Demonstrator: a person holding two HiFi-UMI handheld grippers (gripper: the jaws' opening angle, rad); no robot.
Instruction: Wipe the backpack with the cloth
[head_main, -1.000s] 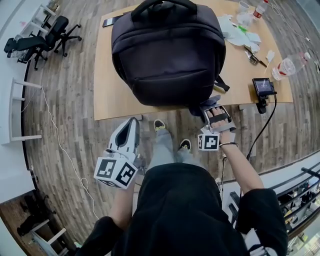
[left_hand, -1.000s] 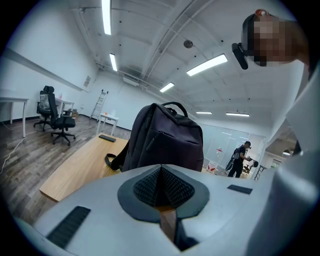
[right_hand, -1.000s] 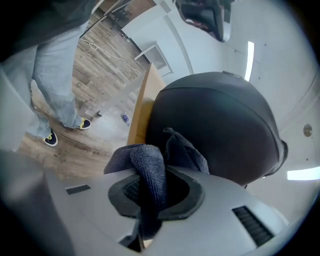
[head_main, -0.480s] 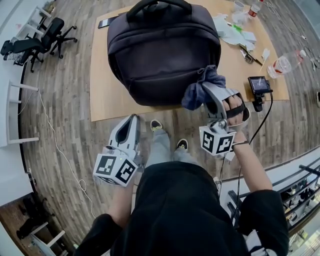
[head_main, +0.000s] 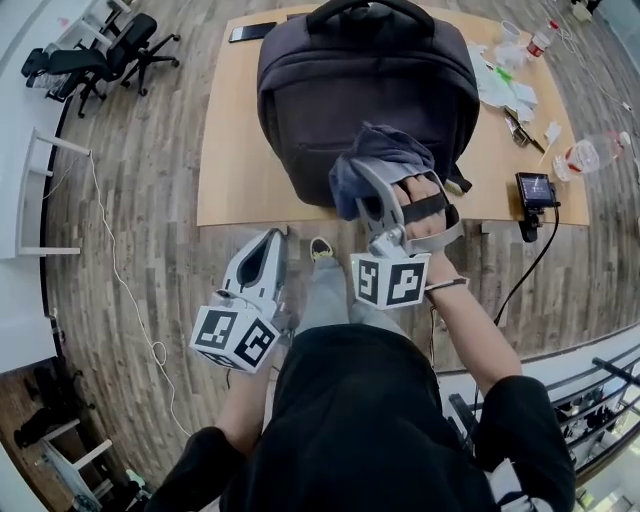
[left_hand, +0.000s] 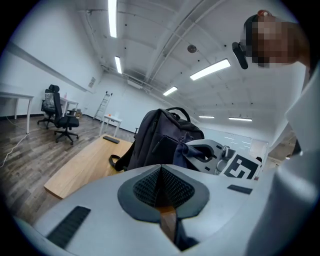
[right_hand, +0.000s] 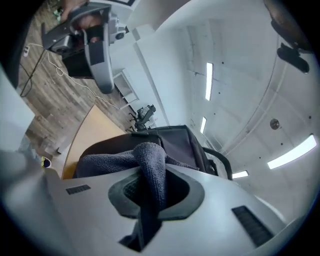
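Note:
A dark backpack (head_main: 365, 95) stands on the wooden table (head_main: 230, 180), handle away from me. My right gripper (head_main: 360, 185) is shut on a grey-blue cloth (head_main: 375, 155), held against the backpack's lower front. The cloth (right_hand: 150, 170) runs between the jaws in the right gripper view, with the backpack (right_hand: 180, 142) behind it. My left gripper (head_main: 262, 262) hangs low in front of the table edge, shut with nothing in it. From the left gripper view the backpack (left_hand: 155, 137) and the cloth (left_hand: 192, 150) show beyond the closed jaws.
On the table's right side lie papers (head_main: 505, 85), a plastic bottle (head_main: 585, 155), a small bottle (head_main: 540, 38) and a camera device (head_main: 532, 190) at the edge. A phone (head_main: 250, 32) lies far left. Office chairs (head_main: 95, 60) stand on the wood floor.
My right gripper has risen from the table's front edge with the cloth and moved left onto the backpack's front. The left gripper has stayed put.

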